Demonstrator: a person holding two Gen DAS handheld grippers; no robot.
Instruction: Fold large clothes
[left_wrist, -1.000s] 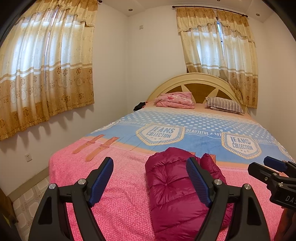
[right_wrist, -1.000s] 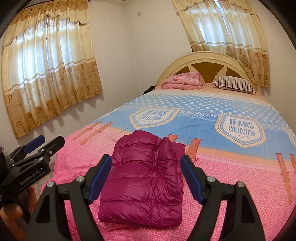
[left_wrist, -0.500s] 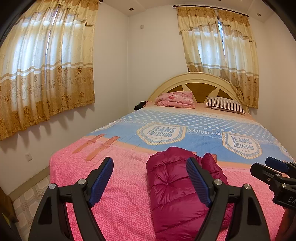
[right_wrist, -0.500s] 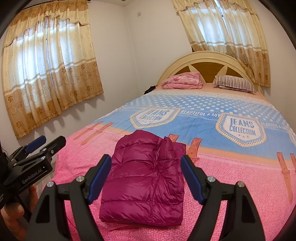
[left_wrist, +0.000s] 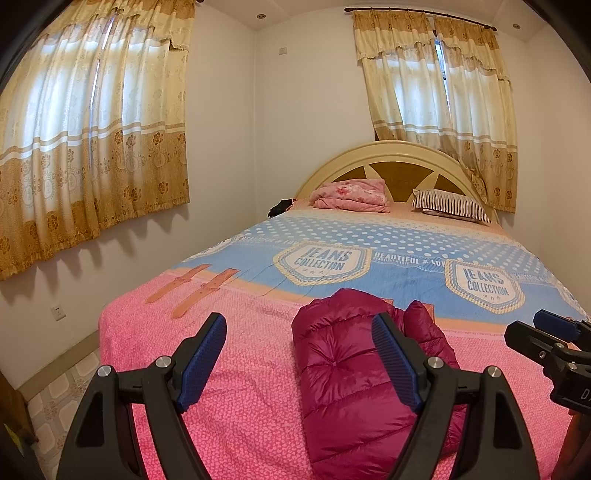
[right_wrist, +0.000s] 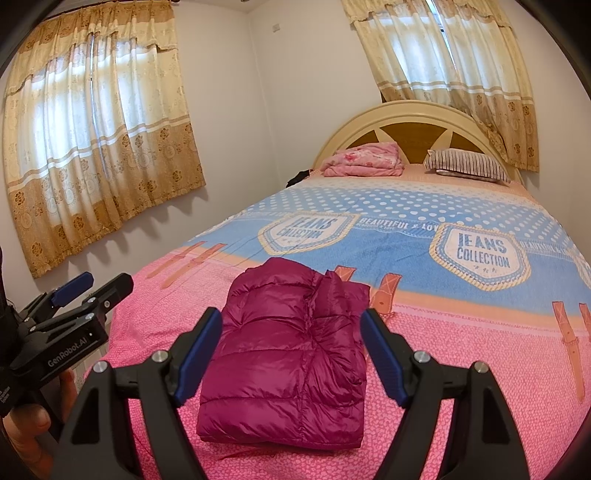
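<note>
A magenta puffer jacket lies folded in a compact rectangle on the pink near end of the bed. It also shows in the left wrist view. My right gripper is open and empty, held above and just short of the jacket, which shows between its fingers. My left gripper is open and empty, to the left of the jacket; its right finger overlaps the jacket in view. Each gripper appears in the other's view: the right one in the left wrist view, the left one in the right wrist view.
The bed has a pink and blue cover. A folded pink blanket and a striped pillow lie by the headboard. A wall and curtained window stand left of the bed, with tiled floor between.
Both grippers have drifted slightly; the view shifts a little. The jacket has not moved and both grippers stay open.
</note>
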